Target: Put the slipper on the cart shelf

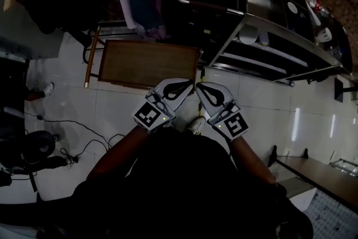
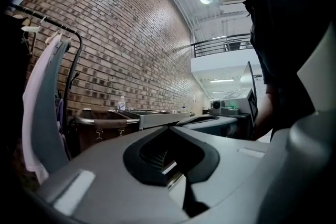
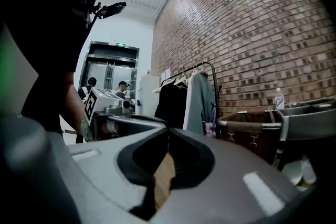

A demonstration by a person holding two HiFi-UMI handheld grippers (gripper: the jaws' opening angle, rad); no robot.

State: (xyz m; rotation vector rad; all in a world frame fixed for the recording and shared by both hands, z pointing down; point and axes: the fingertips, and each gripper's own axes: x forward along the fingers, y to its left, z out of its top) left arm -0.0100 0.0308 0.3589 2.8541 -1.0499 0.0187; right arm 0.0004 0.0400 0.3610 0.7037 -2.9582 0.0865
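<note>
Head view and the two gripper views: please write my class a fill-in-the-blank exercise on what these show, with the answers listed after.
1. The jaws of the left gripper and the right gripper are both ____, holding nothing.
2. The wall behind the clothes rack is built of ____.
3. The shelved cart, ahead to the right in the head view, is made of ____.
Missing words: shut; brick; metal.
</note>
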